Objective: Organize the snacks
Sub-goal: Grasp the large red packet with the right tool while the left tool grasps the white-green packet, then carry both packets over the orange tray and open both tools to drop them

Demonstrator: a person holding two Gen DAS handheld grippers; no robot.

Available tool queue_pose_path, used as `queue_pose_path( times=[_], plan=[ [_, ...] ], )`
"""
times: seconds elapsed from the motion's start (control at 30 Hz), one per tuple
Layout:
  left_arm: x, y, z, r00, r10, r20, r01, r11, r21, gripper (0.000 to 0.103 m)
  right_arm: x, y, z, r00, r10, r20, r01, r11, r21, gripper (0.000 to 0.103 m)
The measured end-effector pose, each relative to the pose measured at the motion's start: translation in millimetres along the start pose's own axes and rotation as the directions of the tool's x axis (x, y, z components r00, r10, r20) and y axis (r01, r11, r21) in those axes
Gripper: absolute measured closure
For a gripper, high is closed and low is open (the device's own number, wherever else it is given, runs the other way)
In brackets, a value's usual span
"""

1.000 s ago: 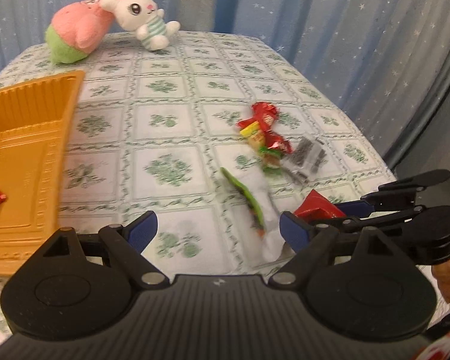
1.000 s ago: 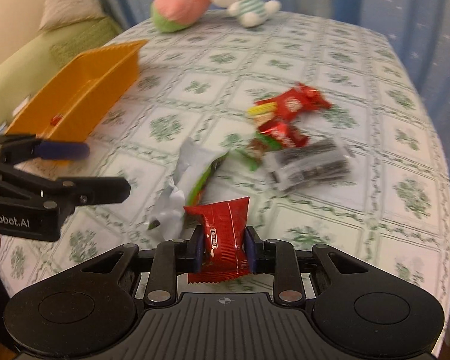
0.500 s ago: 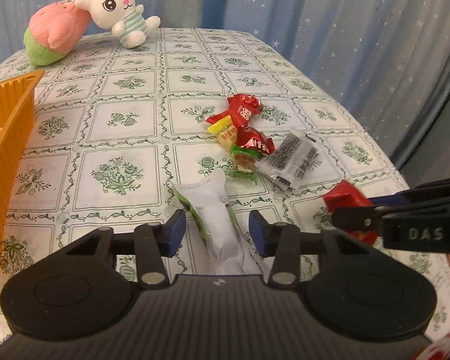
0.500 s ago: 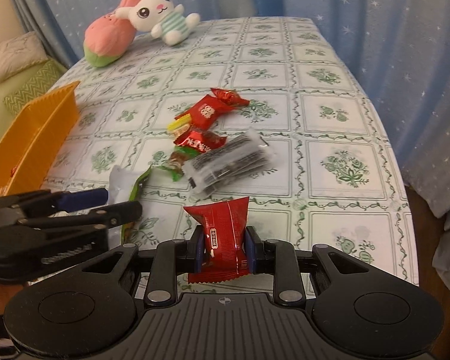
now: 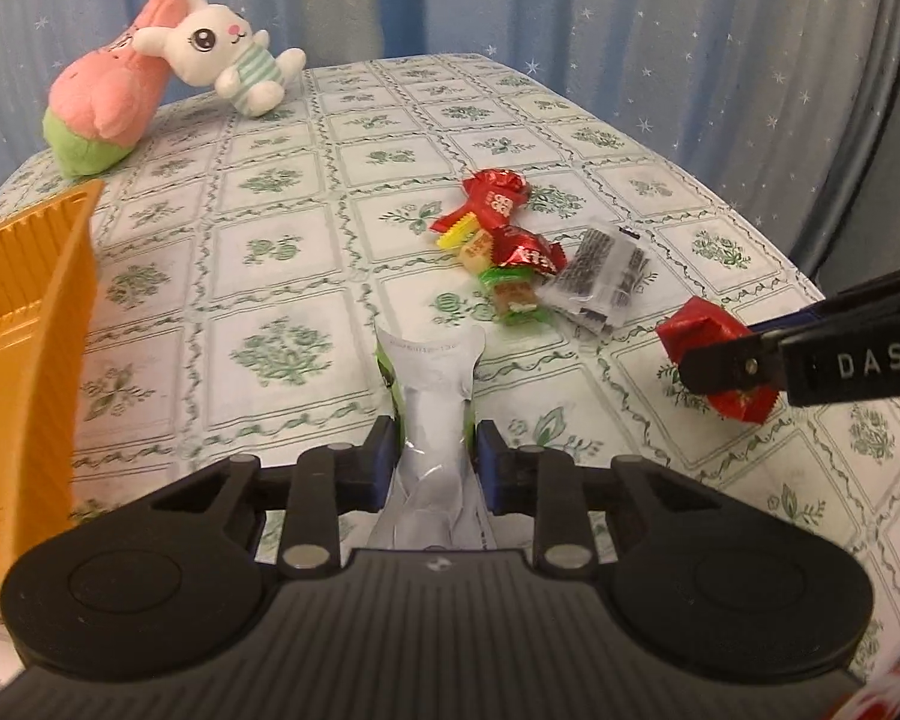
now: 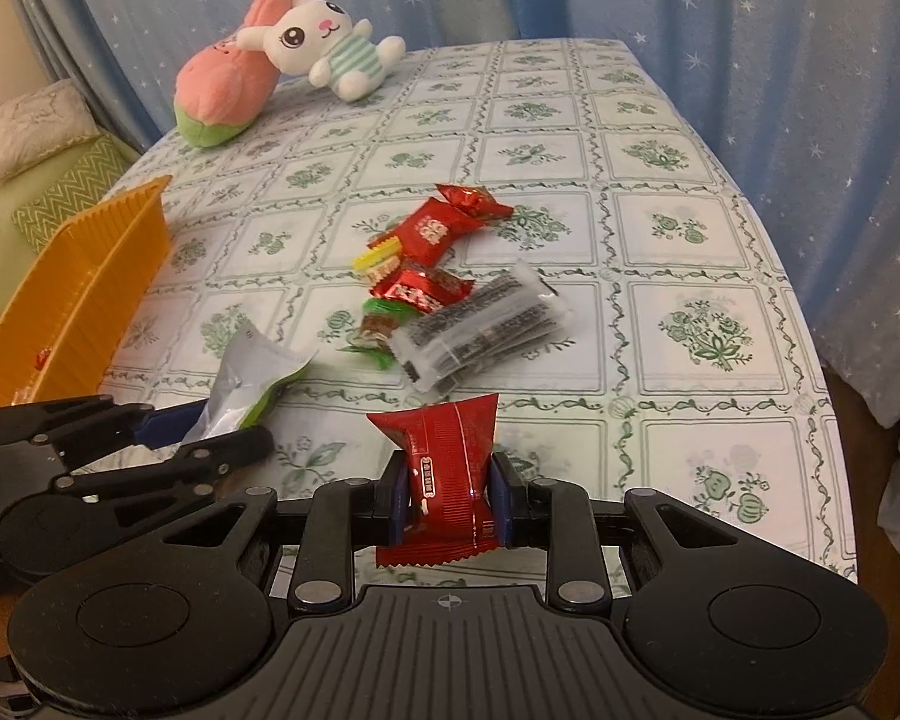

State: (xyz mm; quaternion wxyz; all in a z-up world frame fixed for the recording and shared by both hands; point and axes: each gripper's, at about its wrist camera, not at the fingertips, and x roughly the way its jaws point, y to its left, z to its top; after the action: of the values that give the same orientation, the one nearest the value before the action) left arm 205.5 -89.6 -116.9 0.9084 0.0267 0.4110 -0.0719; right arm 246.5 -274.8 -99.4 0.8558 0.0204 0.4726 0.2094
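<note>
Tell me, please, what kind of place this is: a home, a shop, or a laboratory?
Most likely a home, perhaps a bedroom. The table wears a green floral tablecloth, two plush toys, a white bunny among them, sit at its far end, star-printed blue curtains hang behind, and a pillow lies at the left.

A white bunny plush (image 6: 324, 48) in striped shirt leans on a pink & green plush (image 6: 225, 93) at the far side of the table (image 6: 660, 240), w/ green-pattern cloth. Blue star curtain (image 6: 750, 30) behind. At left, a pillow (image 6: 30, 126) on a green bed (image 6: 60, 192).
</note>
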Motion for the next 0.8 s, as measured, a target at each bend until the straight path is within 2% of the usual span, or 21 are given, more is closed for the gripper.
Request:
queue_pose_path(
  times=[0.33,0.8],
  plan=[
    [-52,28,1,0.999,0.001,0.042,0.001,0.998,-0.055,0.078,-28,32,1,0.998,0.016,0.059,-0.016,1.000,0.006,0.075],
    [-139,66,-14,0.995,0.010,0.096,-0.002,0.996,-0.090,0.078,-71,110,-24,0.989,0.045,0.143,-0.046,0.999,0.005,0.075]
  ],
)
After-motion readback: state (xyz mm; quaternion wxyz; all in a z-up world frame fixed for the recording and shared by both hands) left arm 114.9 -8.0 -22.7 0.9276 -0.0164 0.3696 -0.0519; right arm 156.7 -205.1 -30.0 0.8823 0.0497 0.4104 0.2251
